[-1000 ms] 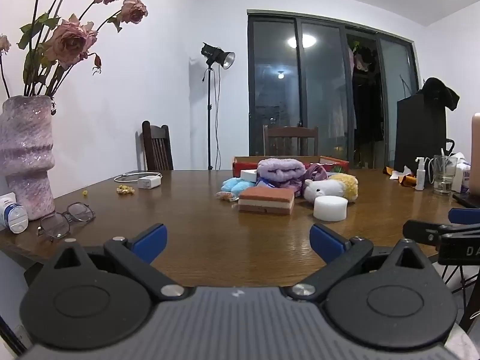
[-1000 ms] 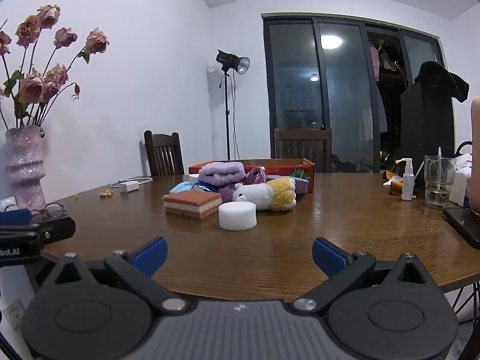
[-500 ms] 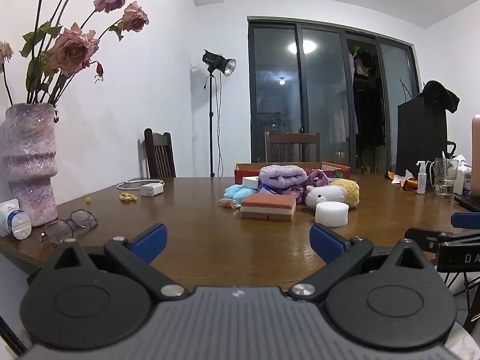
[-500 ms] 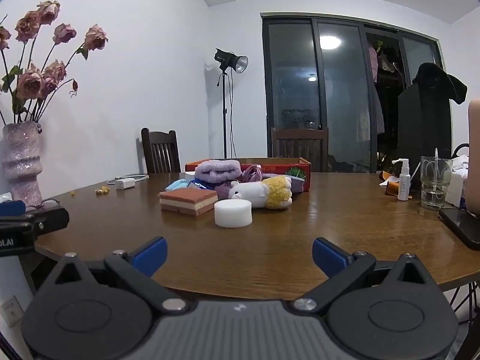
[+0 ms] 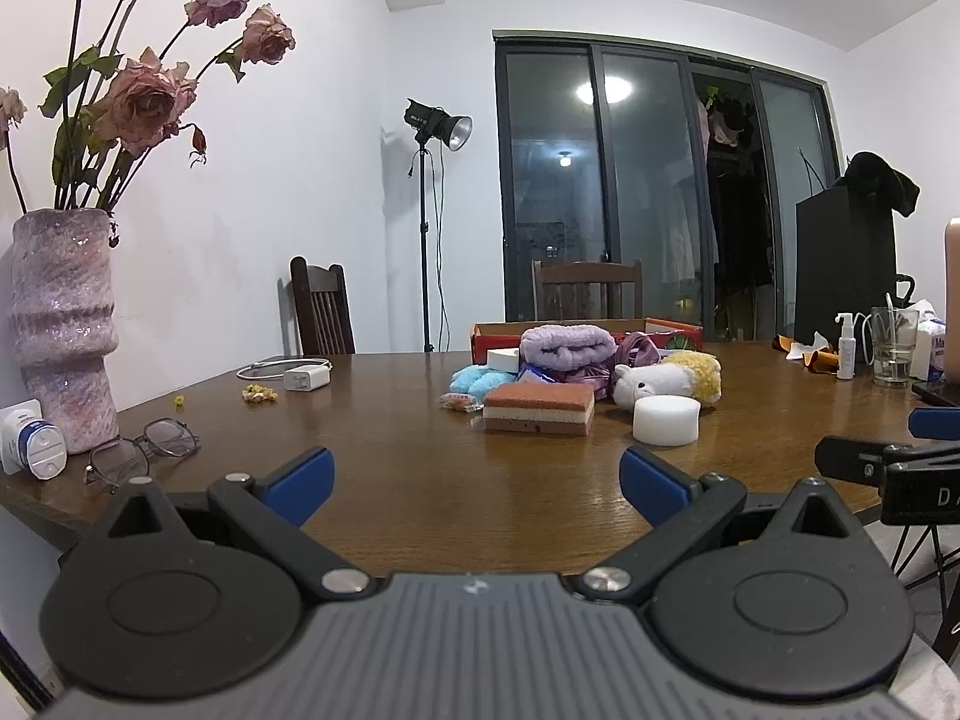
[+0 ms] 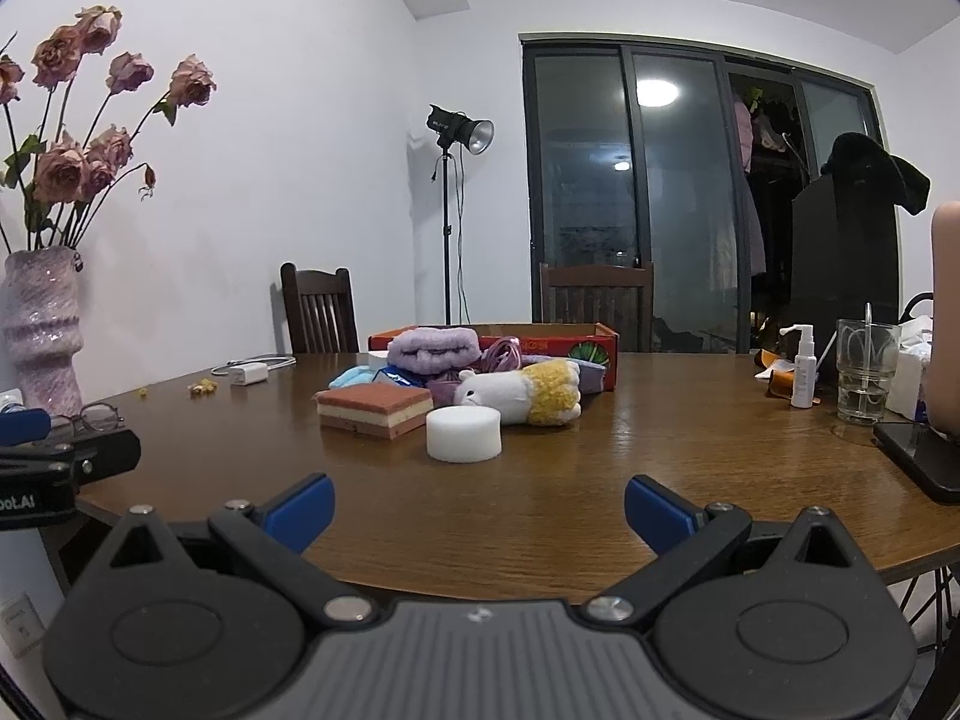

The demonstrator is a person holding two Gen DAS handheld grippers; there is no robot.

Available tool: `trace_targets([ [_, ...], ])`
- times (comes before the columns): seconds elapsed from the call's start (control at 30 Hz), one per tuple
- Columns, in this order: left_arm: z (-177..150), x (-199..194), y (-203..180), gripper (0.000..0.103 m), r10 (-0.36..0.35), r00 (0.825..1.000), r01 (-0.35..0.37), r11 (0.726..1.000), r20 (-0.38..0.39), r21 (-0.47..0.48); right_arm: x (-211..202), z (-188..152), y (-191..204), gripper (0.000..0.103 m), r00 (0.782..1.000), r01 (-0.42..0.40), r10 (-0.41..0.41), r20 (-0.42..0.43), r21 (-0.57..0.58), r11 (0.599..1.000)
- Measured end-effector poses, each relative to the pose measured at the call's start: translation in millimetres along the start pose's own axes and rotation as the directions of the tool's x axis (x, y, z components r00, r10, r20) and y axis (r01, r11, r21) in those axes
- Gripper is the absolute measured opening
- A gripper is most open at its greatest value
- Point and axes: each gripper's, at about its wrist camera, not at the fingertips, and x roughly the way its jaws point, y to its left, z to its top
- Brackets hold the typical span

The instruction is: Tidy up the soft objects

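A heap of soft things lies mid-table in front of a red cardboard box point(image 5: 678, 331) point(image 6: 591, 343). It holds a layered brown sponge point(image 5: 538, 408) point(image 6: 374, 410), a white foam puck point(image 5: 666, 419) point(image 6: 463, 433), a white and yellow plush toy point(image 5: 666, 384) point(image 6: 521, 397), a lilac rolled towel point(image 5: 567, 345) point(image 6: 433, 349) and a blue fluffy piece point(image 5: 477, 378) point(image 6: 348, 378). My left gripper point(image 5: 475, 483) and my right gripper point(image 6: 478, 510) both hover open and empty near the front edge, well short of the heap.
At the left stand a pink vase of dried roses point(image 5: 63, 324) point(image 6: 42, 330), glasses point(image 5: 141, 453) and a charger point(image 5: 307, 378). A glass point(image 6: 867, 369), spray bottle point(image 6: 804, 373) and phone point(image 6: 921, 459) sit at the right. Chairs point(image 6: 597, 306) line the far side.
Both cameras have dropped slightly, so the table looks flatter and the heap sits lower against the background. Both grippers stay open; no object moved.
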Motion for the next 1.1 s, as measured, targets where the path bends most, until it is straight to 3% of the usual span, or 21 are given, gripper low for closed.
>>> trace_targets([
  [1.1,-4,-1,0,0.103,-0.005,1.000,0.005,1.000,-0.014,-0.004,-2,-3,11,0.103,1.000,-0.021,0.021,-0.006,-0.063,0.998],
])
